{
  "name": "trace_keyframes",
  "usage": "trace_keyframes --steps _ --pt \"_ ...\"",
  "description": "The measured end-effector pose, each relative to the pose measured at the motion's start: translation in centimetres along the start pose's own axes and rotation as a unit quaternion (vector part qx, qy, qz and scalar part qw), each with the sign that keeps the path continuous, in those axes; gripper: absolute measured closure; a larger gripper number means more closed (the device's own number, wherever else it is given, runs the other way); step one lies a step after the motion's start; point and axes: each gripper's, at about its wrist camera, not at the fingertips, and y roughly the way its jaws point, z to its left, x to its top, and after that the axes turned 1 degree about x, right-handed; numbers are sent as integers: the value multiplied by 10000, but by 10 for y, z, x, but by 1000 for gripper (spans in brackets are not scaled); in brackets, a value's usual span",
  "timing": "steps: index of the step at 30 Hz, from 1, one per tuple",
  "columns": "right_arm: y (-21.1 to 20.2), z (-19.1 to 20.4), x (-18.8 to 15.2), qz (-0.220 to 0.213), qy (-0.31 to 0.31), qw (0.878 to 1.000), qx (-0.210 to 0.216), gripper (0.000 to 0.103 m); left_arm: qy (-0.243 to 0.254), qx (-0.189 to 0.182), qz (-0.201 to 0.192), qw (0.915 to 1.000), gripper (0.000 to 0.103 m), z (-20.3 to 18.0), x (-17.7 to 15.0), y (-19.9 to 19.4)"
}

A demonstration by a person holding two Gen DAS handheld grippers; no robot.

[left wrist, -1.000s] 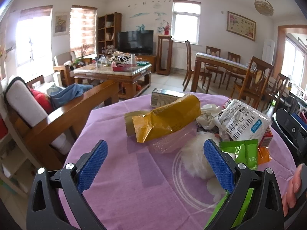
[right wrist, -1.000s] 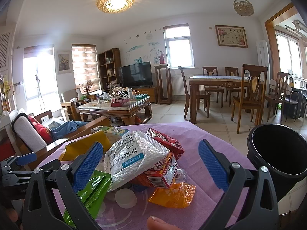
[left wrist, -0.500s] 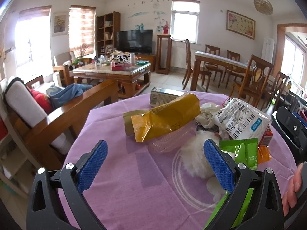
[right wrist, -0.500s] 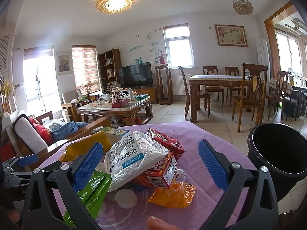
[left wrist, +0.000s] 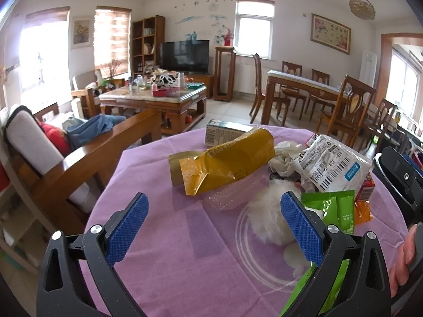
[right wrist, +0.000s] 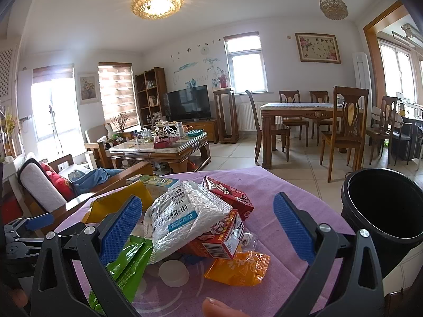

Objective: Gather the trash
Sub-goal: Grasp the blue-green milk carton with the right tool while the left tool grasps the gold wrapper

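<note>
Nothing has shifted since the earlier frames: left hand-held gripper [left wrist: 214, 227] and right hand-held gripper [right wrist: 208, 224] both hang spread and empty over the purple tabletop [left wrist: 164, 264]. Heaped there, left to right: yellow pouch [left wrist: 230, 163], white labelled bag [right wrist: 185, 219], red carton [right wrist: 227, 195], orange wrapper [right wrist: 238, 264]; black bin [right wrist: 386, 206] stands off the right edge. Risk: overlapped items likely drag neighbours off the tabletop when one is pinched; slick film may slip.

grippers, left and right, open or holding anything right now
Left gripper: open, holding nothing.
Right gripper: open, holding nothing.

— Anything shifting?
— Barely. In the right wrist view the left gripper [right wrist: 39, 222] sits a touch lower at the edge; the trash pile hasn't budged.
</note>
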Motion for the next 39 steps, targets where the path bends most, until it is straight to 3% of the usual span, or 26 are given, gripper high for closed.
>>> trace_keyframes --steps 8,11,14,16,19,23,24,26,27,30,33,36,37,39 --pt "0 -1 0 14 34 10000 20 5 -43 -77 10 10000 4 2 0 0" --pt "1 -8 5 156 -43 9998 71 5 -37 -680 233 9974 4 10 3 8" --pt "11 -9 46 437 -443 9976 306 5 743 -903 491 9919 4 15 16 25" --pt "36 -4 77 1047 -603 9912 533 5 1165 -1102 703 9846 4 12 28 40" --pt "92 25 114 2051 -979 9672 1132 5 1516 -1316 751 9768 5 6 47 58" --pt "164 82 125 2637 -1677 9369 1564 5 1908 -1664 919 9631 9 -3 61 86" --pt "182 93 122 2854 -1795 9253 1736 5 1989 -1805 1012 9579 14 -6 60 94" --pt "216 120 109 3288 -2034 9008 1977 5 2102 -1959 1233 9499 35 -10 57 109" --pt "233 132 99 3518 -2147 8881 2035 7 2113 -1978 1375 9473 39 -12 54 117" --pt "270 158 74 3959 -2457 8603 2069 10 1694 -2555 1624 9379 51 -3 57 134" --pt "294 173 47 4382 -2741 8323 2004 12 1401 -2831 1698 9335 62 3 57 141" --pt "308 175 30 4686 -2908 8111 1949 33 1304 -2953 1748 9302 65 8 55 142" --pt "308 179 27 4730 -2925 8084 1928 43 1296 -2968 1743 9299 66 8 54 141" --pt "302 184 23 4759 -2988 8037 1957 52 1284 -2977 1725 9301 67 11 53 137"
